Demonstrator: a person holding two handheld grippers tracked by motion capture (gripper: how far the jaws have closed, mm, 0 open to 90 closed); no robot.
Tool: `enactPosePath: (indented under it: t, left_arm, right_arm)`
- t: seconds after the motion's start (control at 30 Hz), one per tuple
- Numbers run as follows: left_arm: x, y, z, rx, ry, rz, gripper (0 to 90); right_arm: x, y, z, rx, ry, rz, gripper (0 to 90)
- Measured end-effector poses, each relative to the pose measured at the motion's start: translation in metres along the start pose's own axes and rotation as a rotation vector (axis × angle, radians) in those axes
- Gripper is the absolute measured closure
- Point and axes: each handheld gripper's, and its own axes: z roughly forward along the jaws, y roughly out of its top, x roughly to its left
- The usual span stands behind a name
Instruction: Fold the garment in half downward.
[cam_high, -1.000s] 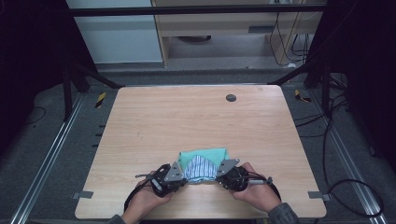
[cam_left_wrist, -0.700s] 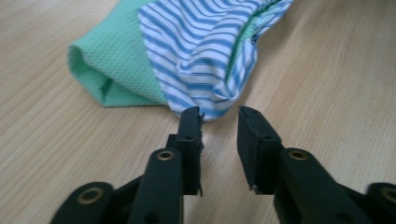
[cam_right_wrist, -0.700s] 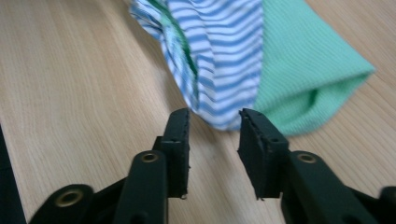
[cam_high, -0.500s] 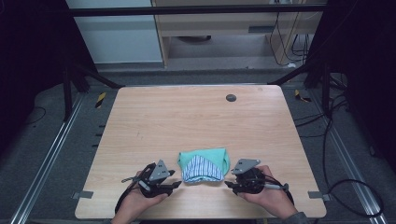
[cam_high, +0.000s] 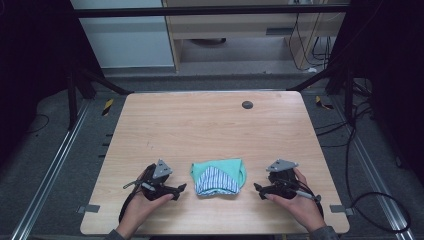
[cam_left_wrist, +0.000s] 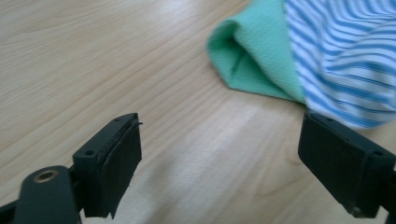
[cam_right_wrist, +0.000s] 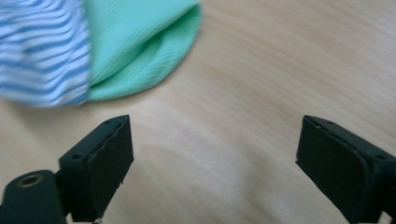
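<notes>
A folded cloth (cam_high: 218, 176), mint green with a blue-and-white striped part on top, lies near the table's front edge. My left gripper (cam_high: 179, 190) rests on the wood just left of it, open and apart from it. My right gripper (cam_high: 258, 190) sits to the cloth's right, also open and empty. In the left gripper view the cloth (cam_left_wrist: 299, 56) lies ahead at upper right, beyond the wide-apart jaws. In the right gripper view the cloth (cam_right_wrist: 107, 46) lies at upper left, and bare wood shows between the jaws.
The wooden table (cam_high: 200, 125) stretches bare behind the cloth. A small dark round disc (cam_high: 247, 104) sits near its far edge. Metal frame rails (cam_high: 55, 165) run along both sides, and cables (cam_high: 370, 195) lie on the floor at right.
Both grippers have let go of the cloth and drawn outward, the left one to the left and the right one to the right. The cloth now lies flat by itself.
</notes>
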Motion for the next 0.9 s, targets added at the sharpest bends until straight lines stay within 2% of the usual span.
enactPosePath:
  t: [0.03, 0.07, 0.2, 0.23, 0.27, 0.3, 0.43, 0.5, 0.57, 0.63, 0.67, 0.77, 0.83, 0.9]
  left_arm:
    - [0.004, 0.0, 0.001, 0.0, 0.004, -0.004, 11.3]
    - [0.008, 0.001, 0.002, -0.005, 0.007, -0.011, 11.3]
    - [0.028, 0.007, 0.007, 0.002, 0.028, -0.027, 9.1]
    - [0.033, 0.008, 0.008, 0.001, 0.043, -0.036, 8.7]
    - [0.037, 0.01, 0.01, -0.003, 0.049, -0.05, 8.7]
    - [0.04, 0.011, 0.011, -0.009, 0.056, -0.059, 8.7]
    - [0.05, 0.014, 0.023, -0.024, 0.07, -0.097, 8.3]
    - [0.052, 0.015, 0.028, -0.022, 0.089, -0.102, 8.2]
    - [0.053, 0.015, 0.032, -0.022, 0.102, -0.114, 7.7]
    - [0.054, 0.013, 0.034, -0.016, 0.124, -0.119, 7.6]
    - [0.055, 0.011, 0.034, -0.013, 0.127, -0.121, 7.5]
    - [0.058, 0.005, 0.035, -0.017, 0.132, -0.154, 6.7]
    - [0.06, 0.001, 0.038, 0.01, 0.14, -0.162, 6.3]
    - [0.06, 0.001, 0.038, 0.015, 0.142, -0.162, 3.4]
  right_arm:
    - [-0.008, 0.0, 0.005, -0.003, -0.03, 0.031, 6.5]
    - [-0.008, 0.0, 0.005, -0.003, -0.03, 0.031, 6.5]
    - [-0.026, 0.004, 0.015, -0.004, -0.099, 0.068, 7.1]
    - [-0.036, 0.007, 0.02, -0.012, -0.111, 0.118, 7.4]
    - [-0.036, 0.007, 0.02, -0.012, -0.111, 0.118, 7.4]
    - [-0.041, 0.01, 0.025, -0.018, -0.126, 0.144, 7.6]
    - [-0.042, 0.015, 0.034, -0.027, -0.141, 0.17, 7.8]
    - [-0.043, 0.017, 0.041, -0.016, -0.161, 0.177, 8.9]
    - [-0.041, 0.018, 0.05, -0.008, -0.182, 0.217, 8.8]
    - [-0.041, 0.018, 0.054, -0.005, -0.196, 0.217, 7.8]
    - [-0.041, 0.016, 0.059, -0.031, -0.181, 0.25, 4.3]
    - [-0.041, 0.016, 0.061, -0.039, -0.185, 0.255, 2.8]
    - [-0.041, 0.016, 0.062, -0.036, -0.193, 0.261, 1.2]
    - [-0.041, 0.016, 0.062, -0.033, -0.192, 0.27, 0.4]
